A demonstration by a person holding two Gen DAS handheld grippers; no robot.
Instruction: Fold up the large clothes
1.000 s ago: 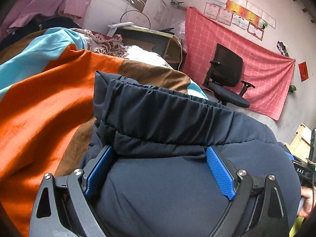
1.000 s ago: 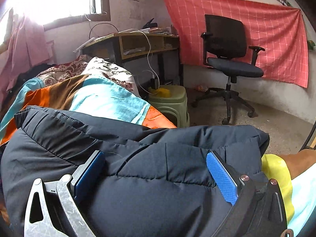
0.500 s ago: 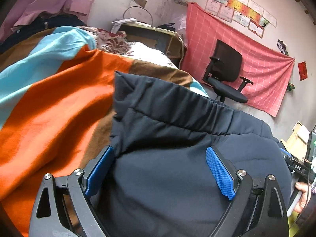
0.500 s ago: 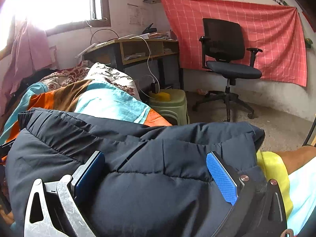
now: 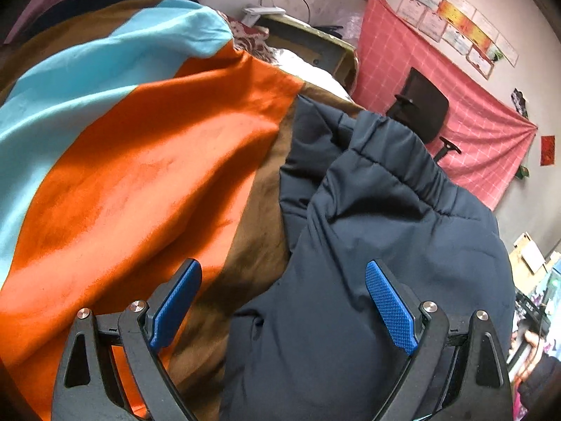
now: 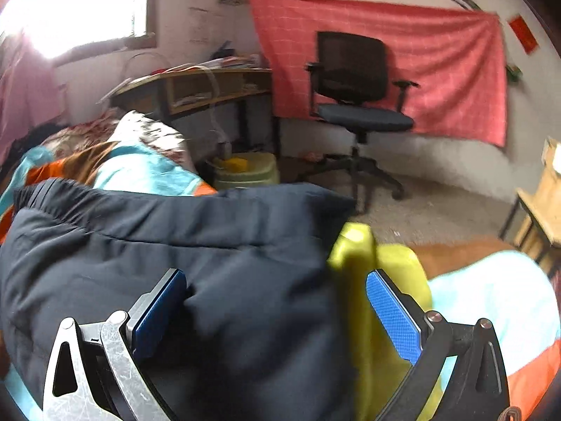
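A dark navy padded jacket (image 5: 385, 231) lies bunched on a bed covered by an orange, brown and light-blue blanket (image 5: 140, 161). My left gripper (image 5: 280, 301) is open, its blue pads wide apart, low over the jacket's left edge and the blanket. In the right wrist view the jacket (image 6: 175, 252) fills the lower left. My right gripper (image 6: 277, 312) is open over the jacket's right edge, with a yellow-green fabric (image 6: 368, 298) beside its right pad. Neither gripper holds anything.
A black office chair (image 6: 354, 91) stands before a red checked cloth (image 6: 438, 63) on the wall. A desk (image 6: 196, 87) and a green stool (image 6: 249, 172) stand beyond the bed. A wooden table (image 6: 543, 193) is at the right.
Both grippers have let the jacket lie and drawn apart: the left one shifted left so the blanket shows between its pads, the right one shifted right, uncovering yellow-green fabric. The jacket has slumped.
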